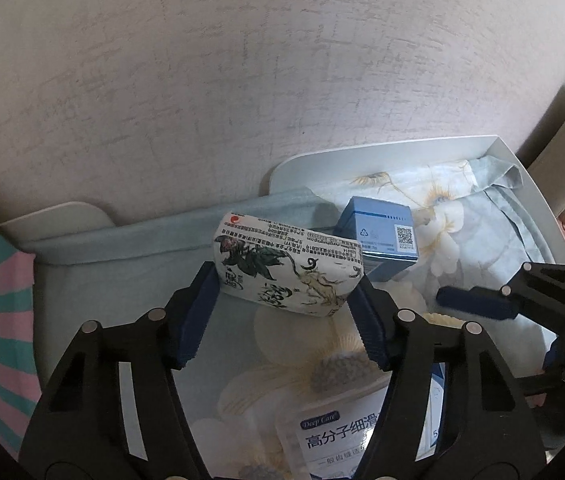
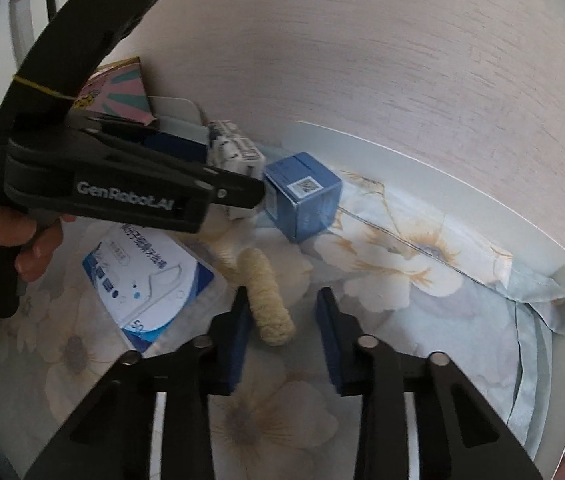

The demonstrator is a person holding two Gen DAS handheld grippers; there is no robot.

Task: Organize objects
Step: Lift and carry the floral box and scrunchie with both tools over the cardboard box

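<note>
My left gripper (image 1: 282, 288) is shut on a white tissue pack (image 1: 286, 268) with ink drawings, held above the floral cloth next to a small blue box (image 1: 382, 236). The right wrist view also shows the pack (image 2: 234, 152) in the left gripper (image 2: 242, 184) beside the blue box (image 2: 306, 200). My right gripper (image 2: 282, 320) is open and empty, low over the cloth, with a cream yarn roll (image 2: 268, 300) just ahead of its left finger. A floss-pick packet (image 2: 146, 280) lies flat to the left; it also shows in the left wrist view (image 1: 342, 432).
A white tray (image 2: 482, 216) lined with floral cloth (image 2: 402, 280) stands against a pale wall (image 1: 242, 60). A pink and teal box (image 2: 126, 92) stands at the back left. A hand (image 2: 22, 240) holds the left gripper's handle.
</note>
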